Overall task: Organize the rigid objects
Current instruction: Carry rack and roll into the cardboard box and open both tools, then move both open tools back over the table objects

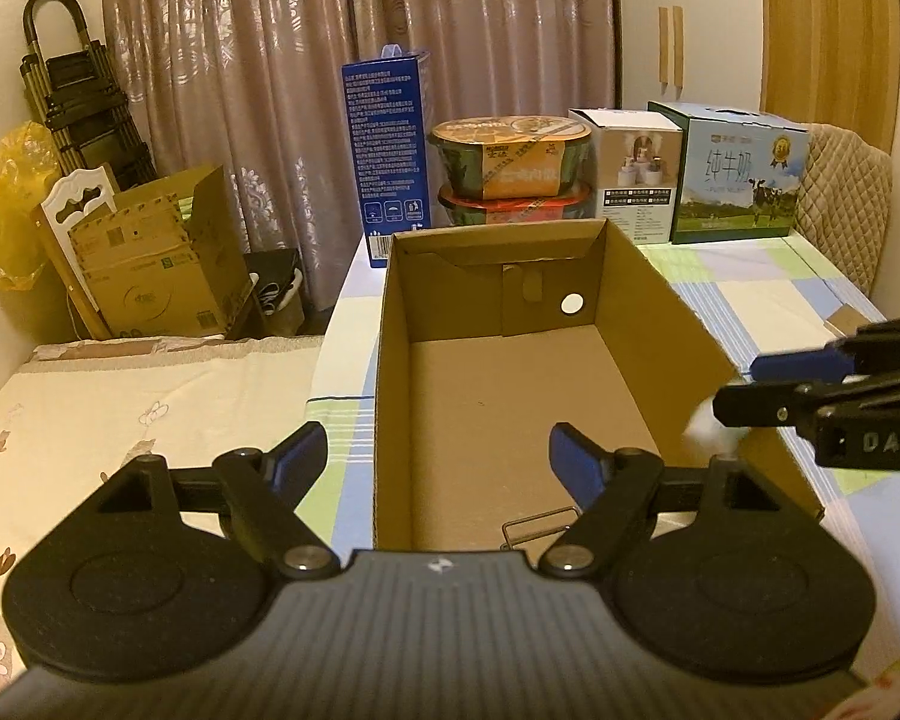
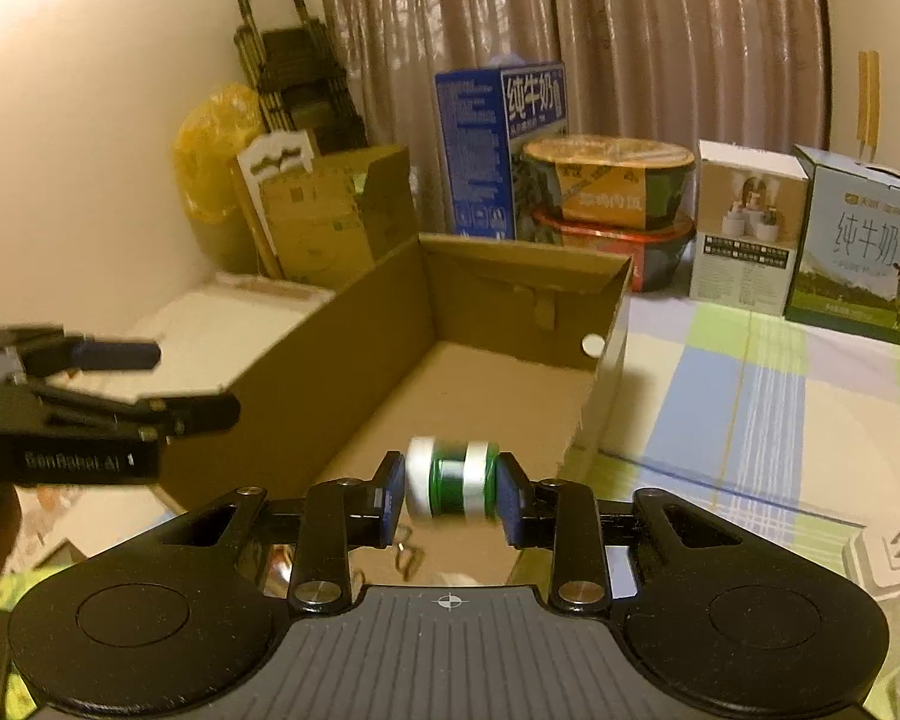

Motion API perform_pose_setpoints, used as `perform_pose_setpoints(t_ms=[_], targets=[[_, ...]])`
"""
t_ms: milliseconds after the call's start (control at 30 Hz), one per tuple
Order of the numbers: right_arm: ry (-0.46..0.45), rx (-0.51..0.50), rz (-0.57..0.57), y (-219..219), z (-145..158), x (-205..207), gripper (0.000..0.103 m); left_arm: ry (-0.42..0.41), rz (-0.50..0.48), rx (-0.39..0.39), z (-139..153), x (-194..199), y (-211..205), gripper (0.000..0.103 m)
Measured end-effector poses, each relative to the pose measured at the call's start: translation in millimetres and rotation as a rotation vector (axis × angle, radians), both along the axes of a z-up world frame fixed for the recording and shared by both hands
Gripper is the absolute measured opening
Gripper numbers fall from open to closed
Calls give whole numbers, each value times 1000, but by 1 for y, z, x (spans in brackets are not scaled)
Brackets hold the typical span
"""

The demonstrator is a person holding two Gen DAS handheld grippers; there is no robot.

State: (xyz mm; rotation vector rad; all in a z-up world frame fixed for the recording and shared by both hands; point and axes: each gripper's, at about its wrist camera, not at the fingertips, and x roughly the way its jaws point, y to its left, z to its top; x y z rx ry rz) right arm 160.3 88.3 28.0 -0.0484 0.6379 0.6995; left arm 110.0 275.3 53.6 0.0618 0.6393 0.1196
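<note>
An open cardboard box point(image 1: 384, 360) point(image 2: 330, 372) lies on the checked tablecloth, holding only a small wire clip point(image 1: 537, 525) point(image 2: 408, 558) near its front. My right gripper point(image 2: 450, 498) hangs over the box's near right corner with a green-and-white spool point(image 2: 450, 480) between its blue pads. The spool is blurred, and a thin gap shows at the left pad. In the left wrist view it is a white smear point(image 1: 705, 429) under the right gripper point(image 1: 744, 384). My left gripper point(image 1: 438, 459) point(image 2: 150, 384) is open, straddling the box's left wall.
Along the table's back stand a tall blue carton point(image 1: 384, 162), two stacked noodle bowls point(image 1: 510, 162), a white box point(image 1: 636, 174) and a milk case point(image 1: 738, 174). A white plug point(image 2: 888, 558) lies at the right. A bed point(image 1: 120, 396) adjoins the table's left.
</note>
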Motion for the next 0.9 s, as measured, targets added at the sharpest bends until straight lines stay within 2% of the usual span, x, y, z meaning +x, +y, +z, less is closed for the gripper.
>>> perform_pose_setpoints(t_ms=[100, 500, 767, 900], targets=[[-14, 36, -18, -9, 6, 0, 52, -3, 2, 0, 0, -3, -1, 80], [-33, 38, -138, -71, 20, -30, 53, -29, -11, -16, 11, -23, -27, 83], [-64, 43, -204, -122, 28, -67, 53, -48, -50, -39, 22, -38, -67, 85], [-103, 22, -255, -152, 31, -91, 53, -70, -93, -61, 29, -45, -93, 92]])
